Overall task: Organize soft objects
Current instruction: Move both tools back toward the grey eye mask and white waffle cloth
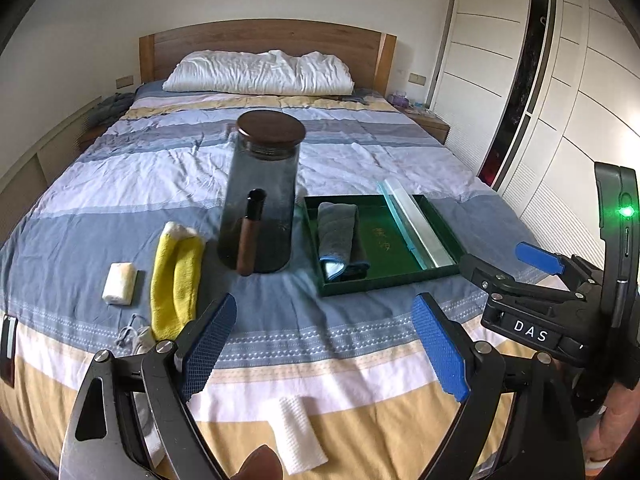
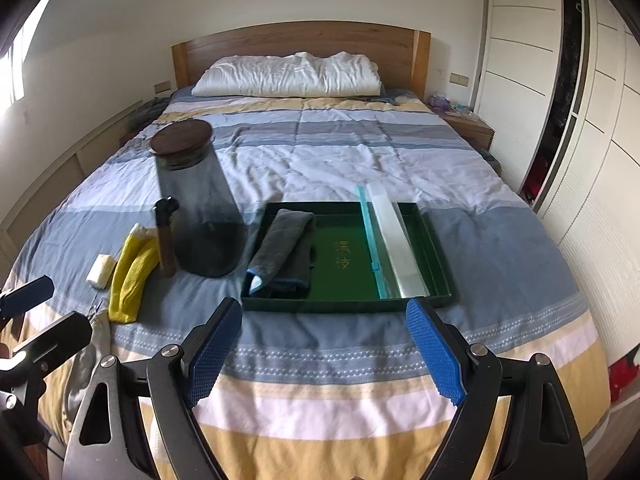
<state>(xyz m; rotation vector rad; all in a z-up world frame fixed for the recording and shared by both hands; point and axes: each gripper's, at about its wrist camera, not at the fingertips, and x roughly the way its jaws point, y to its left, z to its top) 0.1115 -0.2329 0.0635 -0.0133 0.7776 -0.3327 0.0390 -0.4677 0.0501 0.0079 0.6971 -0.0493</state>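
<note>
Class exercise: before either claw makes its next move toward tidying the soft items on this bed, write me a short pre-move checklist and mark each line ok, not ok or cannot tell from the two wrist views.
1. Left claw open and empty: ok.
2. Right claw open and empty: ok.
3. Green tray has bare floor left beside the grey cloth: ok.
4. Yellow cloth and small white roll already in the tray: not ok, both lie on the bedspread.
5. Tall glass jar standing beside the yellow cloth is stable on the soft bedding: cannot tell.
</note>
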